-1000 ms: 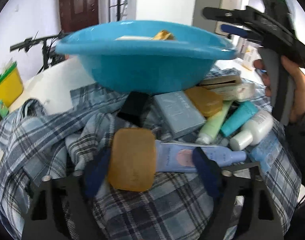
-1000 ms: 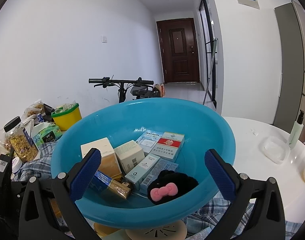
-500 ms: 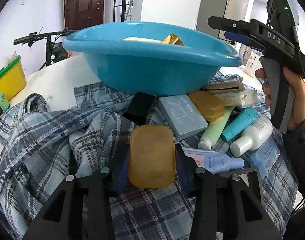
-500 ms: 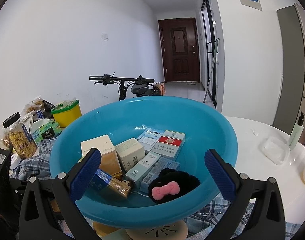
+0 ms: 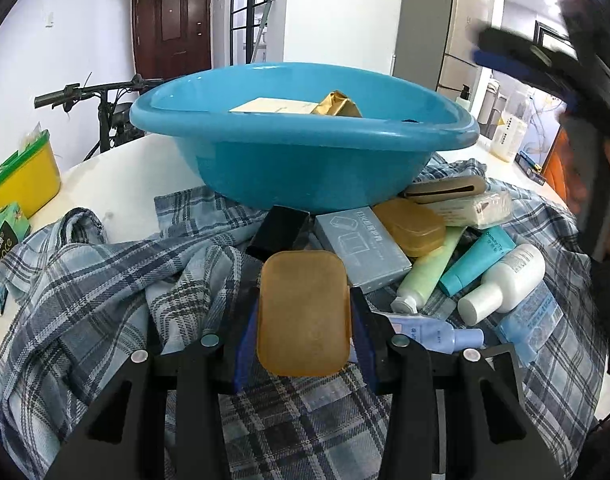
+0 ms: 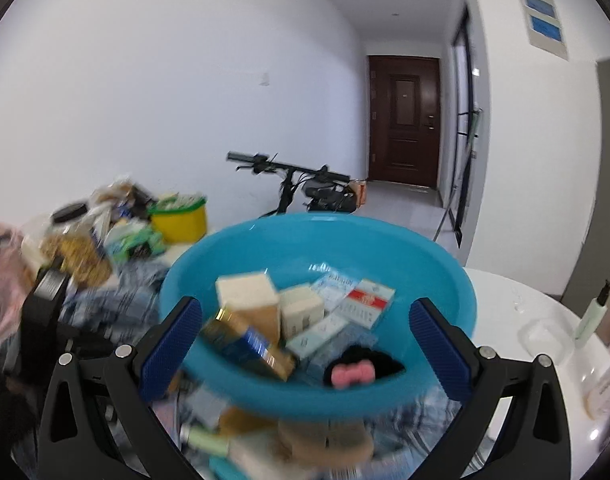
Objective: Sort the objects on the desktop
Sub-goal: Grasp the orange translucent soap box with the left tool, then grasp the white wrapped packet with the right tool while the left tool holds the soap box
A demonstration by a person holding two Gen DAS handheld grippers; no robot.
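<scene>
The left tongs (image 5: 304,338) are clamped on an amber soap box (image 5: 305,312), one blue pad on each long side. The soap box sits just in front of the blue basin (image 5: 305,168), above a plaid shirt (image 5: 105,280) spread over the white tabletop (image 5: 117,184).

Landmark: the basin. It rests on the shirt at the middle of the tabletop.
- Inside the basin: several small cartons (image 6: 297,312), a gold-and-blue pack (image 6: 245,344) and a black hair tie with a pink bow (image 6: 353,372).
- Against its front wall: a black box (image 5: 281,232), a grey box (image 5: 365,252) and a second amber soap box (image 5: 409,228).
- To its front right: a green tube (image 5: 429,276), a teal tube (image 5: 477,260), a white bottle (image 5: 505,280) and a pale blue bottle (image 5: 433,332), all lying on the shirt.
- To its left: a yellow tub (image 5: 25,180) with a green rim.
- Behind it: a bicycle (image 5: 105,108) and a brown door (image 5: 173,24).

The right tongs (image 6: 305,344) stand apart with nothing between the pads, raised over the near rim of the basin. That view is blurred.
</scene>
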